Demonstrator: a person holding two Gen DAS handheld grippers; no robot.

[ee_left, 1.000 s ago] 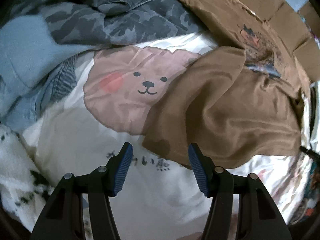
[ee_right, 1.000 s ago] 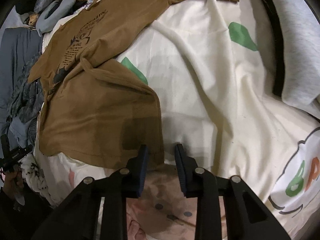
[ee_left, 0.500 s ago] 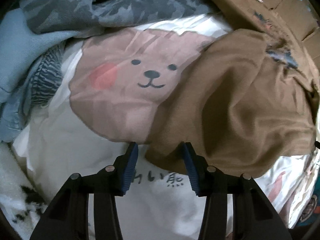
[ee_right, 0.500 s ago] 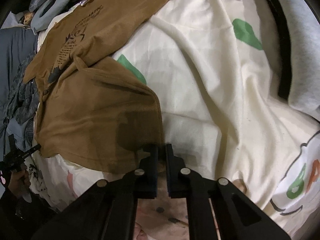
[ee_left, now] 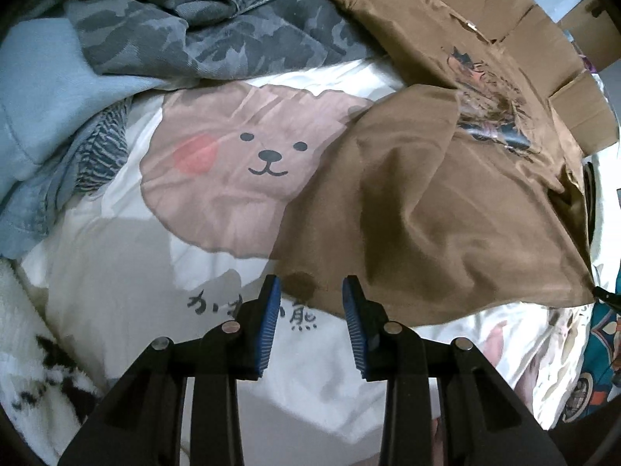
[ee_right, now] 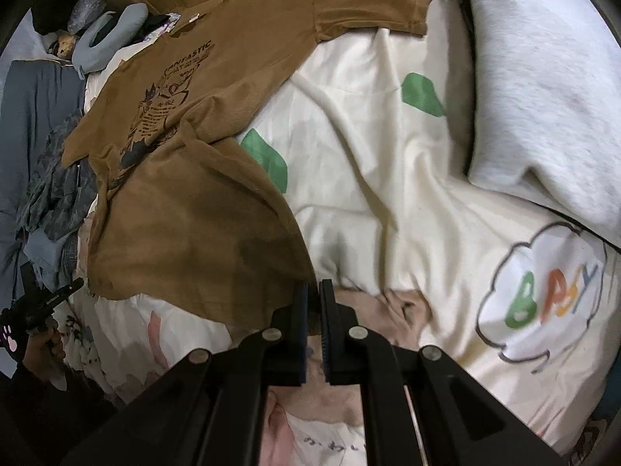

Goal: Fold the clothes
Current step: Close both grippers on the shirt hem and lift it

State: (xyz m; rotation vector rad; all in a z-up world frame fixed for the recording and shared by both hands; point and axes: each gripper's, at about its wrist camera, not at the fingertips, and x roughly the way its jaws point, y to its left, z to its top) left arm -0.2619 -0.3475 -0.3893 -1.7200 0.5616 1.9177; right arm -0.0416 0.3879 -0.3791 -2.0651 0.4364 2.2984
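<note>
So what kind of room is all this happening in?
Probably a bedroom at home: clothes are spread over a printed cream bedspread, a bear-face white shirt lies under the brown T-shirt, and cardboard boxes sit behind.

T-shirt (ee_left: 446, 202) sprawled across the bear-print bedding (ee_left: 233, 178), its lower half doubled over the upper. Left gripper (ee_left: 310, 303) sits at the shirt's near left corner, fingers either side of the hem. Right gripper (ee_right: 314, 303) at the opposite near corner, on the folded edge. Behind the bear print: a camouflage garment (ee_left: 217, 42), with a denim piece (ee_left: 58, 178) to its left. Cardboard (ee_left: 543, 39) lies behind the shirt. Right of the shirt, a cream duvet (ee_right: 388, 163), and a sweatshirt (ee_right: 543, 77) on its far right edge.
</note>
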